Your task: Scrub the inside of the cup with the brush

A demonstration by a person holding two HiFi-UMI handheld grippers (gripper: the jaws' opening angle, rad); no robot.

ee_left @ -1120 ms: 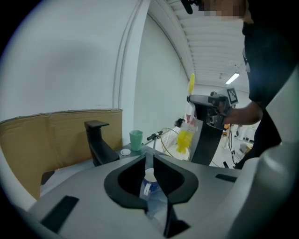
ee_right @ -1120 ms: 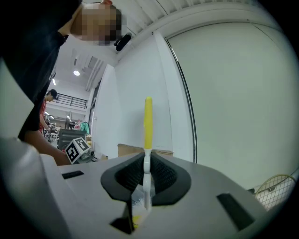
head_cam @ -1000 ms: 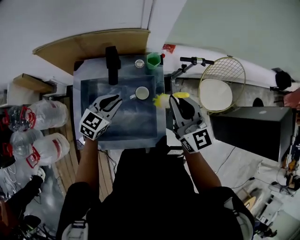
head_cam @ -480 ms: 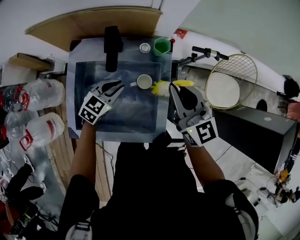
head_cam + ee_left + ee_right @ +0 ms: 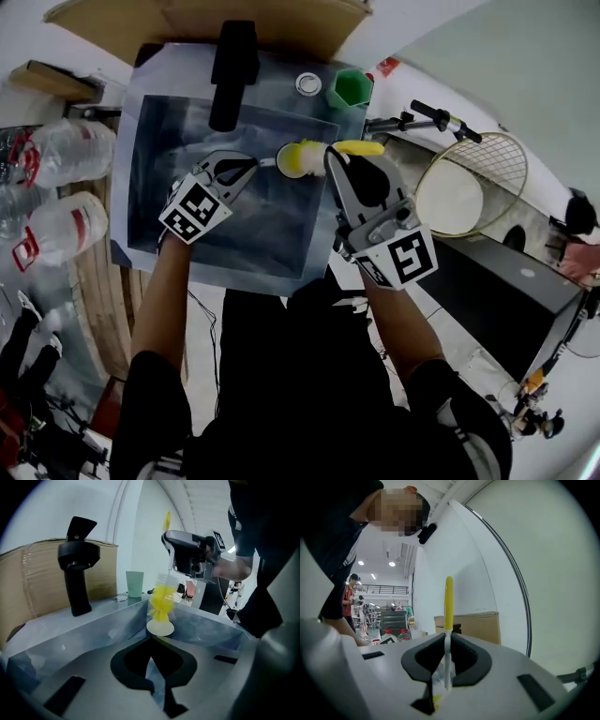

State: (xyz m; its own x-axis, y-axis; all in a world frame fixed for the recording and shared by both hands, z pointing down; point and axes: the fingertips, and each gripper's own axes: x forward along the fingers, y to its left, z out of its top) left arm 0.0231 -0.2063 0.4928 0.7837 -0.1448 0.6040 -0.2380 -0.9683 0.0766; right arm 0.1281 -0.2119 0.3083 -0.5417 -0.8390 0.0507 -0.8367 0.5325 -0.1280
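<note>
Pinching the yellow brush point(image 5: 317, 150) by its stem, the right hand-held gripper point(image 5: 339, 161) has swung the bristles onto the cup's point(image 5: 287, 165) mouth — before, they hung beside it. The cup stands in the sink point(image 5: 187, 122); the left hand-held gripper point(image 5: 251, 167), tips pressed together, has closed in on its handle.

Right gripper point(image 5: 330, 157) jaws clamped, left gripper point(image 5: 249, 169) jaws seemingly together.

The right tool point(image 5: 332, 161) holds the yellow brush point(image 5: 313, 154), bristles at the mouth of the white cup point(image 5: 287, 163) in the sink point(image 5: 183, 141); the left tool point(image 5: 250, 169) hovers just beside the cup.
</note>
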